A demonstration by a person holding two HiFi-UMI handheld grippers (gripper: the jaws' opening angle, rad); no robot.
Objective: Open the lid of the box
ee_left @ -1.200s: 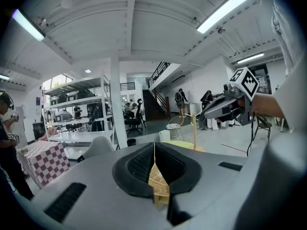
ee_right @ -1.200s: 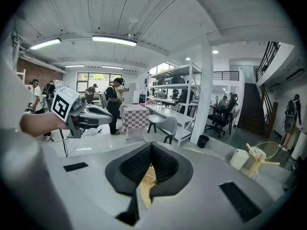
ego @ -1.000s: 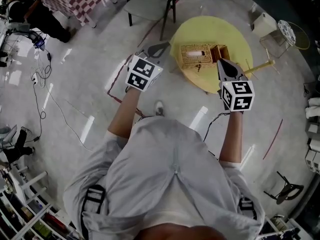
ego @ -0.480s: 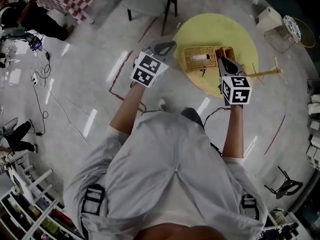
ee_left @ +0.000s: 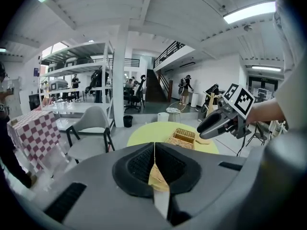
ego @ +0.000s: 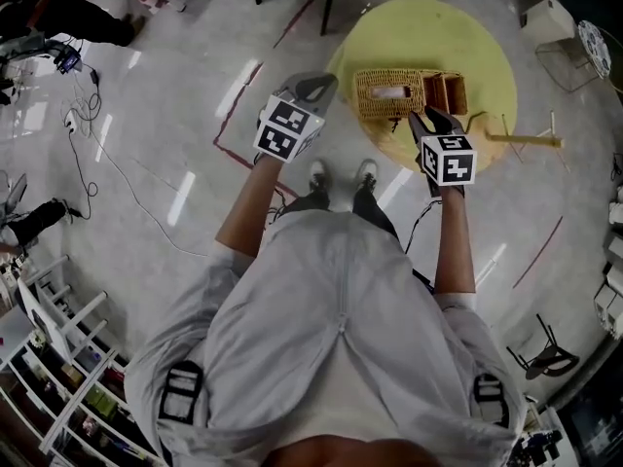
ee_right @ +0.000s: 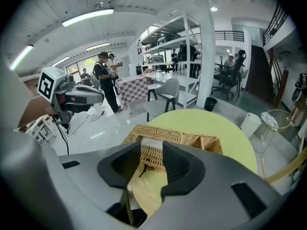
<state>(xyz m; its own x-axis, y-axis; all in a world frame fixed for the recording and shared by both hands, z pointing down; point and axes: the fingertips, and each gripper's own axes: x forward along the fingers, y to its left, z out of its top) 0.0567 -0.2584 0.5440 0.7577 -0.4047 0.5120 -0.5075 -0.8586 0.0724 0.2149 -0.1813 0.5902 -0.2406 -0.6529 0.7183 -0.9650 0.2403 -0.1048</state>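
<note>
The wicker box [ego: 387, 93] sits on the round yellow bench [ego: 438, 32], just ahead of the right claw [ego: 435, 120]. That claw's jaws have just been opening and stand apart, gripping nothing, with the box's near wall showing through the gap. The left claw [ego: 313, 89], jaws pressed together and empty, hangs beside the bench edge, with the box to its right.

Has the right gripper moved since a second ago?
Yes: the right gripper sank toward the table, just short of the box; its jaws just opened, nothing between them.
</note>
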